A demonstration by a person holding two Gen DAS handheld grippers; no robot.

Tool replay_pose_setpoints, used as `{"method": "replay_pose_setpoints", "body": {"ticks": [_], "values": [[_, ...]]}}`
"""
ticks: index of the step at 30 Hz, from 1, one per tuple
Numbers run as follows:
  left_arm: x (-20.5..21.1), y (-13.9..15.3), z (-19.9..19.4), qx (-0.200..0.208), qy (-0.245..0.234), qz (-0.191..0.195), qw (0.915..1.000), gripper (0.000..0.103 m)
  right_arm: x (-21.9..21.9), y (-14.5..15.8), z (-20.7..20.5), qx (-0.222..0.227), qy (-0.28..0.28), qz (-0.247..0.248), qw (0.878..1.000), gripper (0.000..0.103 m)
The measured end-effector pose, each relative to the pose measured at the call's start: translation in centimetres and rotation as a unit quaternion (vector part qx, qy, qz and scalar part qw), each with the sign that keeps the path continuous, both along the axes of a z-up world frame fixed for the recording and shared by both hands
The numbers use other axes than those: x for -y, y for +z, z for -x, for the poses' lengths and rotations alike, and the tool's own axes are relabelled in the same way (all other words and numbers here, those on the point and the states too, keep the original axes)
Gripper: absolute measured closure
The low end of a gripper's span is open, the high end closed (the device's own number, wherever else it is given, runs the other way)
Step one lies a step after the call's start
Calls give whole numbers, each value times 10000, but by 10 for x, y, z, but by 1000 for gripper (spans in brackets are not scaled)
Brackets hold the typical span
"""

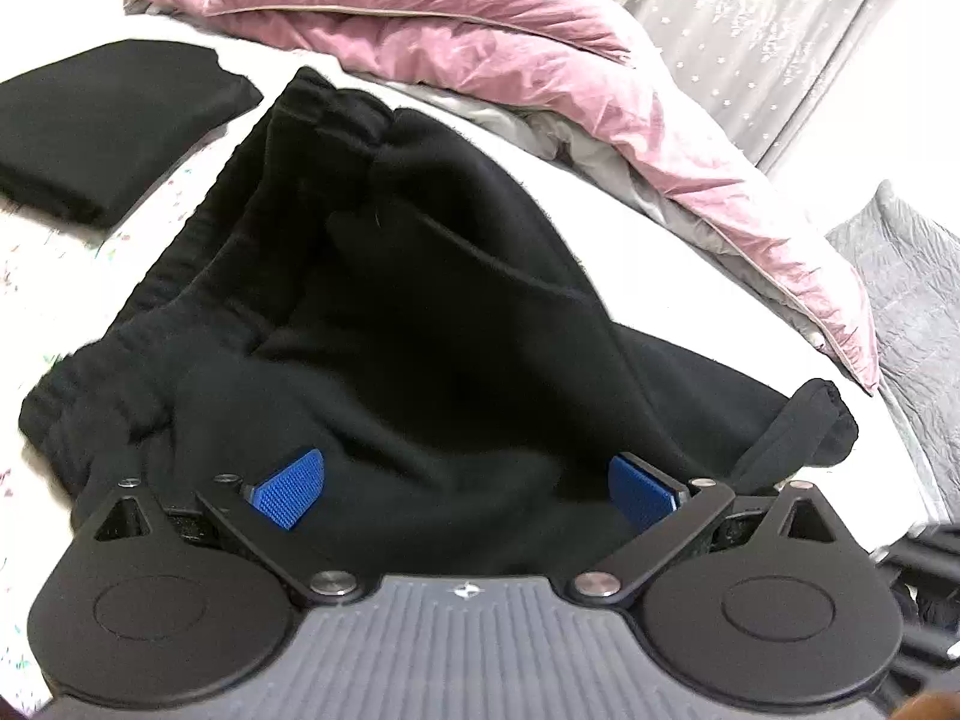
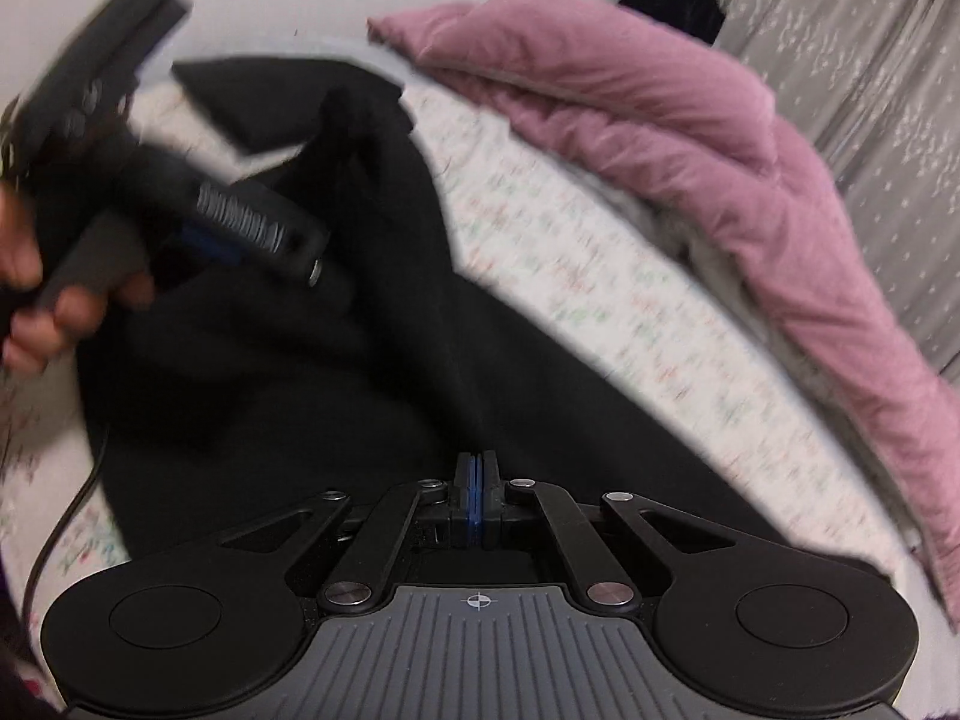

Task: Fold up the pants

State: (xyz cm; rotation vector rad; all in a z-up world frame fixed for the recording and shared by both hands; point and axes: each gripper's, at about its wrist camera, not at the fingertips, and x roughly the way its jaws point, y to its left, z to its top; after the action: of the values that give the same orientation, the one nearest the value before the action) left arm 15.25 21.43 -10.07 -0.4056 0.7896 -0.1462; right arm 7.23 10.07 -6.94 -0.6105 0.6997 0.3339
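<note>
Black sweatpants (image 1: 420,324) lie bunched on the bed, waistband toward the far left. My left gripper (image 1: 465,495) is open, its blue pads (image 1: 291,495) spread wide over the near edge of the pants and holding nothing. In the right wrist view the pants (image 2: 360,372) spread across the bed. My right gripper (image 2: 476,483) has its blue pads pressed together right at the black cloth; whether cloth is pinched between them cannot be told. The left gripper body (image 2: 198,204), held by a hand, shows blurred at the upper left of that view.
A folded black garment (image 1: 102,126) lies at the far left on the white patterned sheet (image 2: 600,300). A pink pillow (image 1: 480,48) and grey bedding (image 1: 912,276) lie behind and right. A black cable (image 2: 60,534) runs at the left.
</note>
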Motion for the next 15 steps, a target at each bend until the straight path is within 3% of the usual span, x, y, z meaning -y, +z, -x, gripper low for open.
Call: {"method": "replay_pose_setpoints", "body": {"ticks": [4,7,9,11,15], "values": [[-3,6,1,35,-26,40,10000,0,10,-12,-4,-351,-292,-282,9986,100],[-6,10,-7,-55,157,141,9998,0,26,-3,-15,-408,-594,-452,9964,82],[-2,14,-19,-172,245,165,9994,0,40,6,-26,-420,-838,-576,9939,55],[5,19,-28,-229,364,119,9990,0,59,15,-38,-364,-1187,-699,9898,41],[22,26,-38,-375,524,167,9978,0,100,30,-69,-302,-1808,-787,9799,41]]}}
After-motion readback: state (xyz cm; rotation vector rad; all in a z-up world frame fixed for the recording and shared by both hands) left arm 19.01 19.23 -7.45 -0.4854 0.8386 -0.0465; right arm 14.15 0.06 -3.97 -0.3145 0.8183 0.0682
